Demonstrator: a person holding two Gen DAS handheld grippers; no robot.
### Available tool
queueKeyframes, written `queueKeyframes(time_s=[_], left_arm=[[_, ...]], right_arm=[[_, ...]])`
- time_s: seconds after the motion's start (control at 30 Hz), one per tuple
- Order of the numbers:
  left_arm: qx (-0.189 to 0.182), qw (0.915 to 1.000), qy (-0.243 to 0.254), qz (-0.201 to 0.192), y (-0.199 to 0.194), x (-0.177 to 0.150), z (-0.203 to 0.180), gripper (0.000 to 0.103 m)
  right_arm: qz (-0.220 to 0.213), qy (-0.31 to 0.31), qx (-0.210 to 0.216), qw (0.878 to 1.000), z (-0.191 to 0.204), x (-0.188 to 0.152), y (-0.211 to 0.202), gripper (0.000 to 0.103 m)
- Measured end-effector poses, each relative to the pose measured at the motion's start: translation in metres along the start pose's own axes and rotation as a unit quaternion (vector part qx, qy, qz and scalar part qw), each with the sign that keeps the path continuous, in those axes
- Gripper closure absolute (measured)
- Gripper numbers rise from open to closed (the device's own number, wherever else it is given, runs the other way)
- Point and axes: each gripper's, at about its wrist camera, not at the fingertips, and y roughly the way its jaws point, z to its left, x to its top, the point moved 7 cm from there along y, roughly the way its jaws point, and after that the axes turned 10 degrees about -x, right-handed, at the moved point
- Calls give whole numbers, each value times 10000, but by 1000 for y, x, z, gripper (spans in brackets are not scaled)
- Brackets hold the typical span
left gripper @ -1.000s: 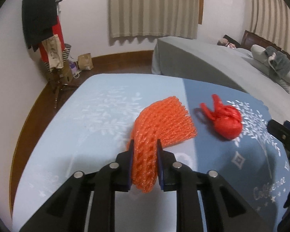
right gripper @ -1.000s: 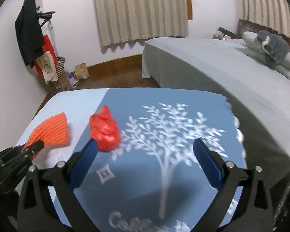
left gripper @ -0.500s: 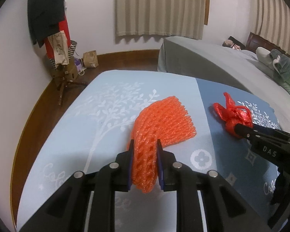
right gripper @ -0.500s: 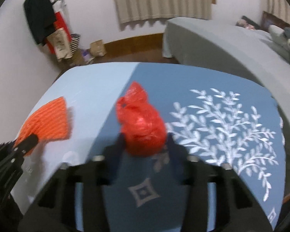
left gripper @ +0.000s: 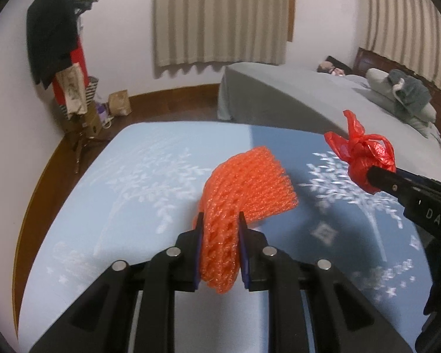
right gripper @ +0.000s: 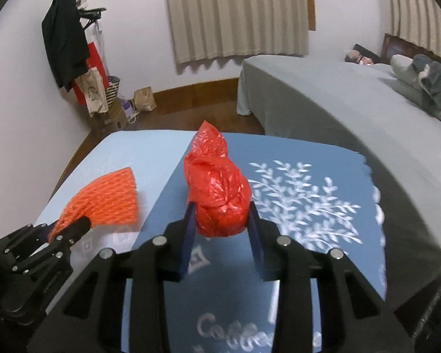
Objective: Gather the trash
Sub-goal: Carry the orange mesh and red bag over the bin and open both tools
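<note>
My left gripper [left gripper: 219,248] is shut on an orange foam fruit net [left gripper: 244,188] and holds it just above the blue tablecloth [left gripper: 126,194]. The net also shows in the right wrist view [right gripper: 105,203], at the left, in the left gripper [right gripper: 70,229]. My right gripper [right gripper: 222,229] is shut on a knotted red plastic bag [right gripper: 217,197] and holds it above the cloth. In the left wrist view the red bag [left gripper: 364,158] hangs at the right, off the table, on the right gripper [left gripper: 376,176].
The table carries a two-tone blue cloth [right gripper: 294,176] with white tree prints. A grey bed [left gripper: 308,100] stands behind it to the right. A coat rack with clothes and bags [left gripper: 61,58] stands by the left wall, with wooden floor [right gripper: 191,111] between.
My right gripper moved left onto the red bag, shut on it and lifted it off the cloth. My left gripper kept its hold on the orange net and rose a little.
</note>
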Motion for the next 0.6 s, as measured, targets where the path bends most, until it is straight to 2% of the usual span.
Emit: queueKeyframes(time_s=[0.23, 0.6], left_arm=[[-267, 9994, 216, -99, -25, -2, -53, 83], [-594, 9972, 359, -280, -59, -7, -112, 83]], right_arm=[[-77, 270, -221, 9994, -45, -16, -44, 70], [-222, 414, -577, 9972, -101, -50, -112, 70]])
